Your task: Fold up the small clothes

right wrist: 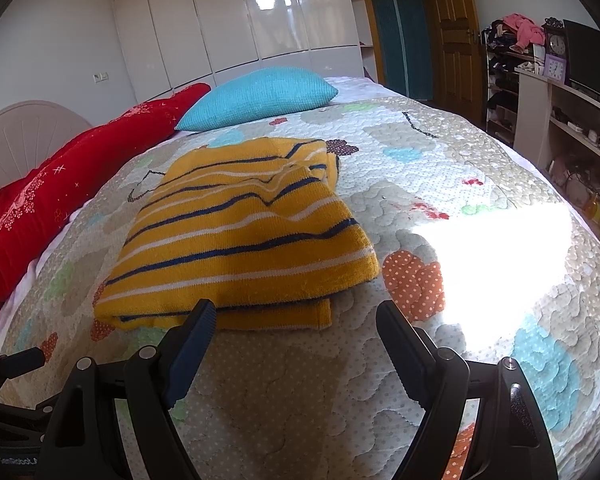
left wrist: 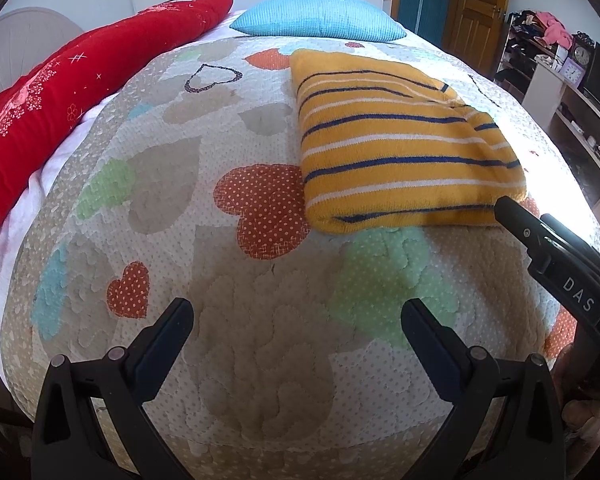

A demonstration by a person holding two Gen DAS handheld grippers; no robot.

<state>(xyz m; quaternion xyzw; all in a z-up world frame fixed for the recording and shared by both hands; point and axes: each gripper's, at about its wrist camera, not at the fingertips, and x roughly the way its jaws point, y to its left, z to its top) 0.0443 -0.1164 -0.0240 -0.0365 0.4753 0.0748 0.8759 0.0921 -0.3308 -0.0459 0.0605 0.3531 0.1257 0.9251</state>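
Observation:
A yellow garment with blue and white stripes [left wrist: 400, 148] lies folded in a thick rectangle on the quilted bedspread [left wrist: 260, 320]. My left gripper [left wrist: 296, 316] hangs open over bare quilt, to the near left of the garment, with nothing between its fingers. From the right wrist view the same folded garment [right wrist: 240, 236] lies just beyond my right gripper [right wrist: 296, 320], which stands open and empty at the garment's near edge. The right gripper's body [left wrist: 556, 264] shows at the right edge of the left wrist view, its tip close to the garment's near right corner.
A red blanket [left wrist: 52, 108] runs along the left side of the bed and a blue pillow [left wrist: 320, 16] lies at the far end. Shelves with clutter and clocks [right wrist: 556, 64] stand to the right. A bright sun patch [right wrist: 500, 256] falls on the quilt.

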